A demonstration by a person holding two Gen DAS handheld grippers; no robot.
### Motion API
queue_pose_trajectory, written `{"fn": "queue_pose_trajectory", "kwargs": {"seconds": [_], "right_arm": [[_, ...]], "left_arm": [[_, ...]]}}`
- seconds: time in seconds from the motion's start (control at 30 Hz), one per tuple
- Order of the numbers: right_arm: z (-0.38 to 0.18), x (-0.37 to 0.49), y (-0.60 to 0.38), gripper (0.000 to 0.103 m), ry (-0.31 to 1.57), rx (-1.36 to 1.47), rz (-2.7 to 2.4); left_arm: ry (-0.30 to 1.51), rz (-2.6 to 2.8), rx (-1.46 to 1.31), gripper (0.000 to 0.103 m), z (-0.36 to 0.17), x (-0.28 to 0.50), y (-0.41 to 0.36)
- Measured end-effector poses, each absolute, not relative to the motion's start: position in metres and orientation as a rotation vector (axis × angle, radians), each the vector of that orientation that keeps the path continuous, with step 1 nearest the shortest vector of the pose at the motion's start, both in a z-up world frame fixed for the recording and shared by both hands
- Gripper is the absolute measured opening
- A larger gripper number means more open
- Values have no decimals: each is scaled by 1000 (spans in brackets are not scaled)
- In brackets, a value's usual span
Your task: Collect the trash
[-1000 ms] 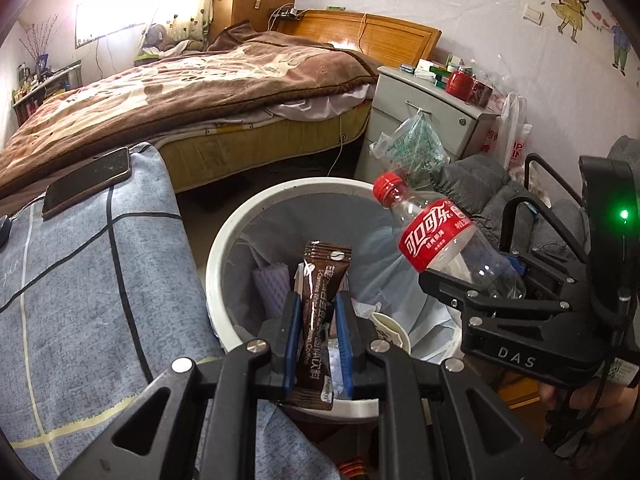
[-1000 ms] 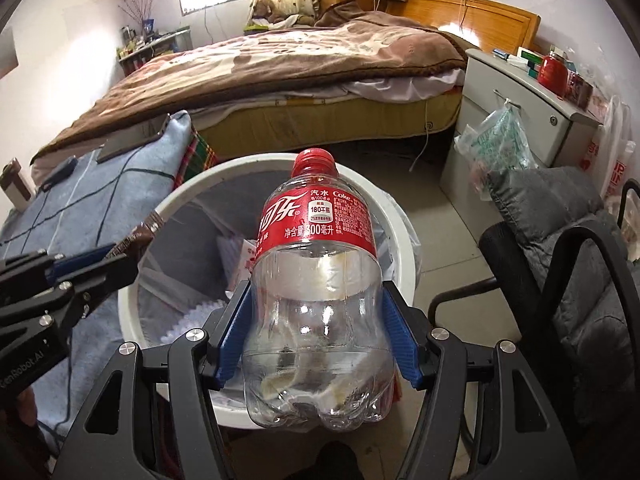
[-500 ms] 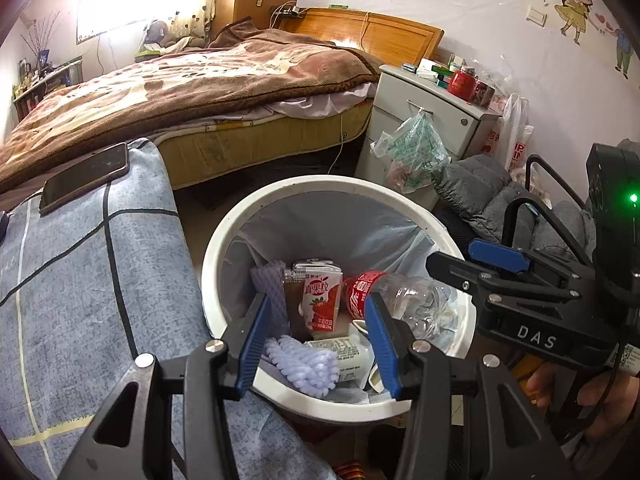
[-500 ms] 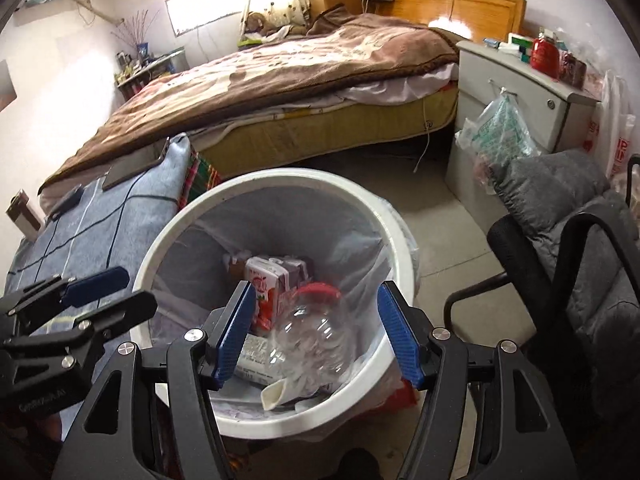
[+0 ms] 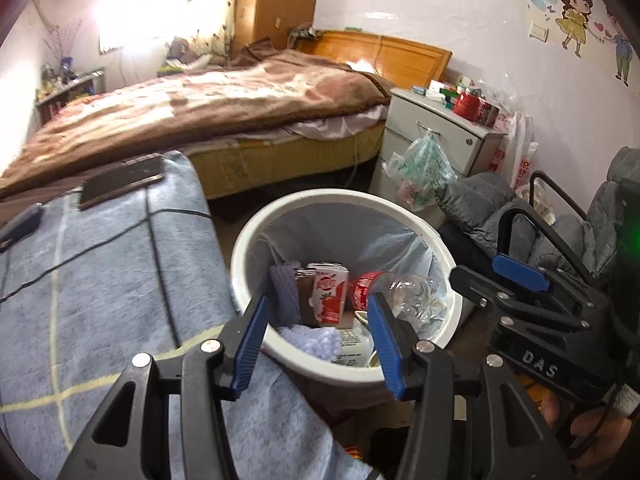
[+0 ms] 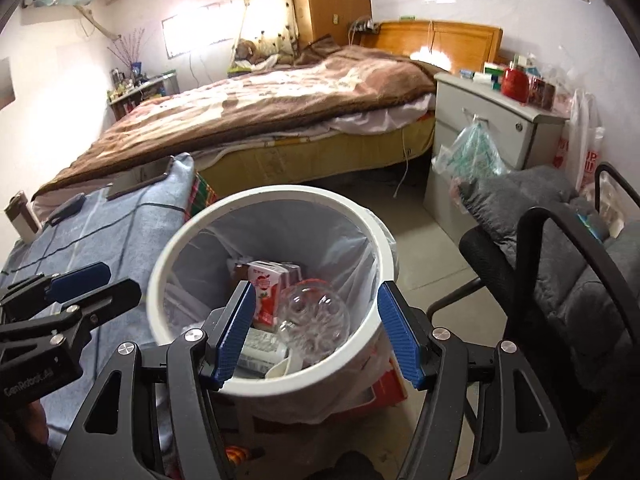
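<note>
"DAS" marks the empty, spread right claw [image 5: 496, 276].

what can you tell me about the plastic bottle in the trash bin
The clear plastic cola bottle lies on its side inside the white trash bin, on top of the other rubbish. It has a red label, looks empty, and its base points toward the right gripper's camera. The strawberry milk carton stands right beside it; the bin's liner lies behind it. Neither gripper touches it.
</note>
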State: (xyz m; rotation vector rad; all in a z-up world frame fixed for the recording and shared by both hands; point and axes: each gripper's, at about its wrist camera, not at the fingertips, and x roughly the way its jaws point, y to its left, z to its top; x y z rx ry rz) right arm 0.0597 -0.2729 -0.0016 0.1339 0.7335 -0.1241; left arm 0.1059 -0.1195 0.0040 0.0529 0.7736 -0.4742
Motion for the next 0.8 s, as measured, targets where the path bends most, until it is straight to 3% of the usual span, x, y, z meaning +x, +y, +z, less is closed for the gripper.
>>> {"fn": "queue_pose_trajectory", "kwargs": {"seconds": [0.1, 0.8], "right_arm": [[3, 46, -268, 65, 696, 142, -128], [2, -26, -240, 65, 554, 151, -173]], "left_arm": [[727, -427, 80, 59, 9, 88, -114], [592, -284, 66, 60, 6, 13, -86]]}}
